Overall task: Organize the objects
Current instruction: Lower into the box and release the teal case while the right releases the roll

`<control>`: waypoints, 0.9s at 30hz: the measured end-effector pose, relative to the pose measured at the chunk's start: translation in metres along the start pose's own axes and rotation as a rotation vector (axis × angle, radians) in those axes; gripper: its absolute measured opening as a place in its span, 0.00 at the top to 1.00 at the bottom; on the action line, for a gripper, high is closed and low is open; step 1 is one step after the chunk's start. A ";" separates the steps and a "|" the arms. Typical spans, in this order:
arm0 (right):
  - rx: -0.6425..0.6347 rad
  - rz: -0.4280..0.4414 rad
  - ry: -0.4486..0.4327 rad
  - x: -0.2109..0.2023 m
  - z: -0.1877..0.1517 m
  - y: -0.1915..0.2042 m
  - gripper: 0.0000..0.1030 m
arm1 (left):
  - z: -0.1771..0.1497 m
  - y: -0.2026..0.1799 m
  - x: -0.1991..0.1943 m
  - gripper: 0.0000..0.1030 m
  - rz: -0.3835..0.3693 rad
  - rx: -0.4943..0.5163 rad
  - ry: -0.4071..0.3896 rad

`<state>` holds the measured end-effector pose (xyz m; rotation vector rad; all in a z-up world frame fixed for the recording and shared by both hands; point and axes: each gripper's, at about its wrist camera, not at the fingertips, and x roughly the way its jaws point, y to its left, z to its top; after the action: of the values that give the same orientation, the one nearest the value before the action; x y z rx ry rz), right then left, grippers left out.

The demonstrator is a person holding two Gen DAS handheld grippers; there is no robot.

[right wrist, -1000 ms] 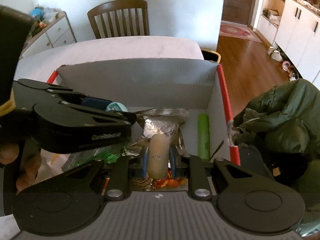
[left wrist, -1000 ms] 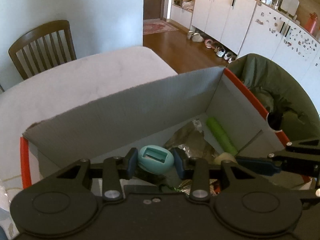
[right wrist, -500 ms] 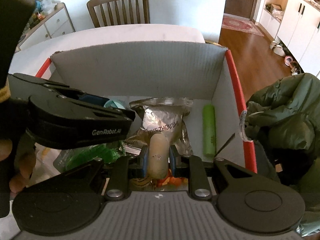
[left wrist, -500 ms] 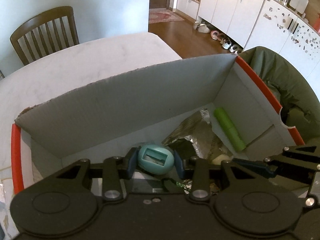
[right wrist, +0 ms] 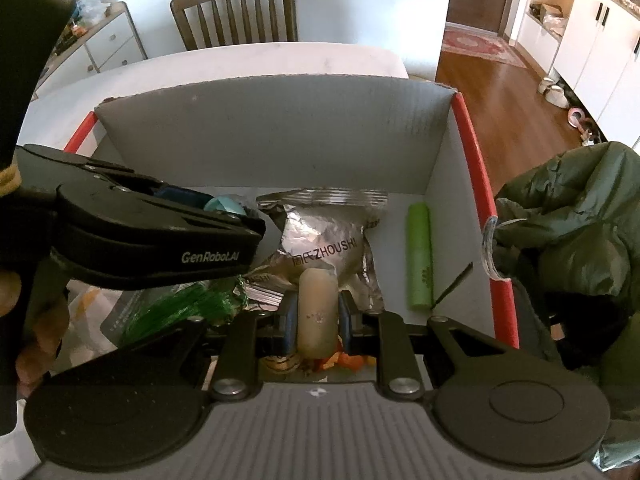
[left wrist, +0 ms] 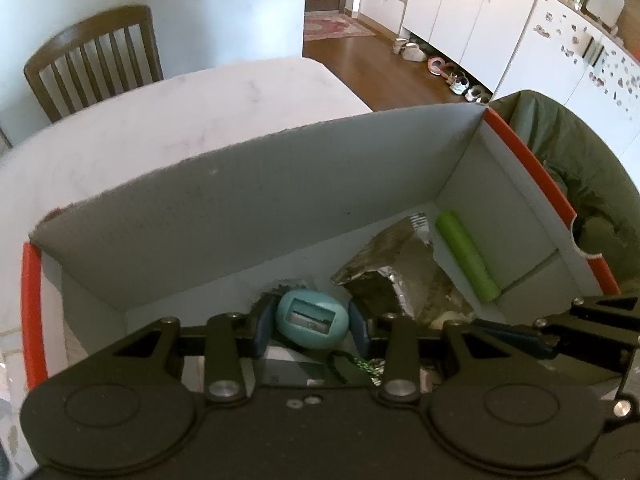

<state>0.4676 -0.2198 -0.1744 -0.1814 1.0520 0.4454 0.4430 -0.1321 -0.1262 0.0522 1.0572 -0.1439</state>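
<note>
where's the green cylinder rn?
The light green cylinder lies flat on the box floor in both views, along the red-edged right wall, beside the silver foil pouch.

Both wrist views close above the same box [left wrist: 248, 200], angled downward.

The left claw [left wrist: 311, 330] is matte black plastic with blue pads [left wrist: 262, 330]; two round discs sit on its body, with silver screws on the linkage arms above them; seen side-on beside the right claw [right wrist: 318, 316], it bears white "GenRobot.AI" lettering; the right claw has a ribbed grey housing between its discs.
</note>
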 end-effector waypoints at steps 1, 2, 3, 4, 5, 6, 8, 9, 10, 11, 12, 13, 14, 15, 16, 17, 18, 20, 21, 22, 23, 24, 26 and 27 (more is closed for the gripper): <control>0.001 0.000 -0.002 -0.001 0.000 0.000 0.79 | 0.000 -0.002 -0.001 0.61 0.005 0.013 -0.006; -0.001 0.000 -0.005 -0.001 -0.001 0.000 0.79 | 0.000 -0.006 -0.001 0.60 0.006 0.020 -0.008; -0.001 -0.003 -0.006 -0.002 -0.001 0.001 0.78 | 0.000 -0.007 -0.001 0.60 0.003 0.021 -0.009; 0.000 -0.003 -0.008 -0.002 -0.002 0.001 0.77 | 0.000 -0.007 -0.003 0.59 -0.002 0.019 -0.009; 0.003 0.001 -0.013 -0.004 -0.002 0.001 0.75 | -0.001 -0.008 -0.003 0.59 -0.005 0.018 -0.010; 0.006 0.006 -0.018 -0.006 -0.003 -0.001 0.74 | -0.001 -0.008 -0.005 0.57 -0.002 0.019 -0.013; 0.015 0.005 -0.031 -0.010 -0.004 -0.001 0.71 | -0.003 -0.009 -0.010 0.44 0.011 0.021 -0.033; 0.017 0.003 -0.036 -0.012 -0.004 -0.002 0.70 | -0.003 -0.010 -0.014 0.39 0.018 0.022 -0.050; 0.021 0.009 -0.043 -0.015 -0.004 -0.002 0.68 | -0.004 -0.011 -0.019 0.38 0.019 0.023 -0.069; 0.025 0.013 -0.047 -0.017 -0.005 -0.003 0.64 | -0.004 -0.011 -0.022 0.38 0.017 0.022 -0.076; 0.028 0.011 -0.052 -0.019 -0.005 -0.003 0.60 | -0.004 -0.011 -0.024 0.38 0.014 0.018 -0.081; 0.030 0.012 -0.063 -0.022 -0.006 -0.003 0.53 | -0.003 -0.011 -0.027 0.38 0.012 0.015 -0.088; 0.030 0.014 -0.075 -0.025 -0.006 -0.002 0.49 | -0.004 -0.011 -0.031 0.38 0.012 0.016 -0.099; 0.029 0.018 -0.083 -0.028 -0.006 -0.002 0.48 | -0.005 -0.011 -0.034 0.37 0.015 0.020 -0.108; 0.031 0.021 -0.087 -0.031 -0.007 -0.002 0.45 | -0.006 -0.012 -0.037 0.37 0.021 0.025 -0.116; 0.036 0.027 -0.091 -0.033 -0.007 -0.002 0.44 | -0.008 -0.012 -0.040 0.35 0.027 0.029 -0.124; 0.040 0.034 -0.095 -0.035 -0.007 -0.002 0.43 | -0.009 -0.012 -0.043 0.33 0.030 0.032 -0.129; 0.045 0.043 -0.105 -0.041 -0.008 0.000 0.43 | -0.012 -0.011 -0.049 0.32 0.029 0.032 -0.140; 0.047 0.048 -0.110 -0.043 -0.009 0.001 0.42 | -0.012 -0.010 -0.052 0.30 0.028 0.032 -0.146; 0.051 0.054 -0.117 -0.046 -0.009 0.001 0.40 | -0.014 -0.009 -0.057 0.29 0.028 0.034 -0.154; 0.056 0.057 -0.125 -0.050 -0.008 0.002 0.37 | -0.016 -0.009 -0.061 0.27 0.029 0.034 -0.162; 0.061 0.059 -0.132 -0.054 -0.010 0.003 0.36 | -0.017 -0.008 -0.064 0.25 0.030 0.034 -0.170; 0.067 0.075 -0.151 -0.063 -0.010 0.004 0.35 | -0.019 -0.006 -0.073 0.24 0.030 0.035 -0.187; 0.069 0.079 -0.157 -0.067 -0.011 0.004 0.35 | -0.020 -0.006 -0.076 0.24 0.032 0.035 -0.192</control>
<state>0.4290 -0.2377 -0.1217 -0.0420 0.9207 0.4861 0.3883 -0.1283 -0.0694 0.0850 0.8615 -0.1360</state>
